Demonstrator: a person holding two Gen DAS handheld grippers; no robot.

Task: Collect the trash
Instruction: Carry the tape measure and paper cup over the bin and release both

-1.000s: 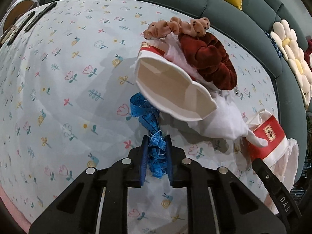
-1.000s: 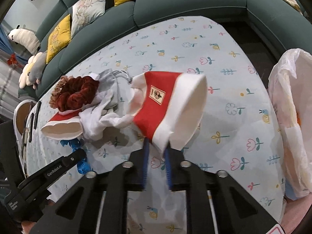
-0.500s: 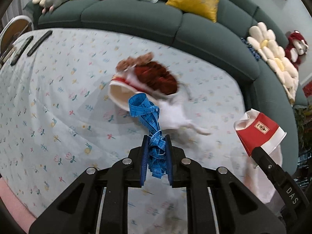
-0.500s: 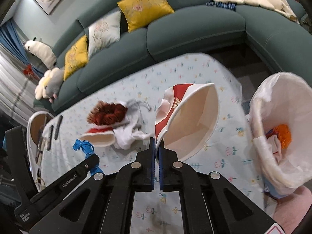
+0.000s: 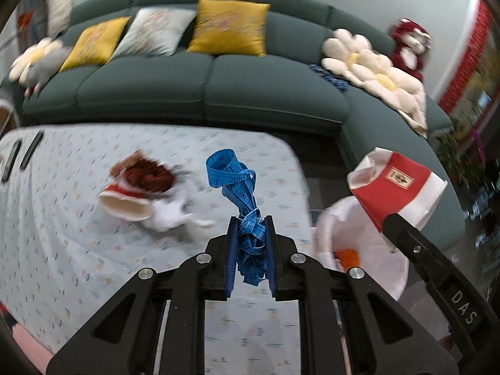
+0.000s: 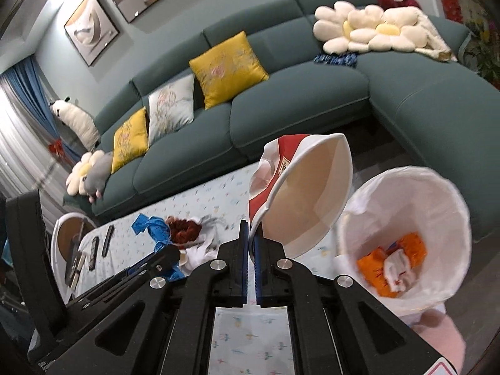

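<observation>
My left gripper (image 5: 249,234) has its jaws pinched on a crumpled blue measuring tape (image 5: 239,187), which bunches between the pads and loops up past the tips. My right gripper (image 6: 252,234) has its jaws pressed nearly together on the thin rim of a flattened red-and-white paper cup (image 6: 304,193), whose open mouth tilts up just beyond the tips. Just to the right of my right jaws, lower down, stands a bin lined with a white plastic bag (image 6: 450,193), with orange and white scraps at its bottom. Beyond and to the left of my left jaws, on the counter with the flower-print cloth (image 5: 62,234), lies a second red-and-white paper cup (image 5: 125,201) on its side, touching a dark red velvet scrunchie (image 5: 145,175) and crumpled white tissue (image 5: 168,215). Farther off, a dark green sofa (image 5: 265,90) curves behind the counter, carrying yellow cushions (image 5: 229,28).
</observation>
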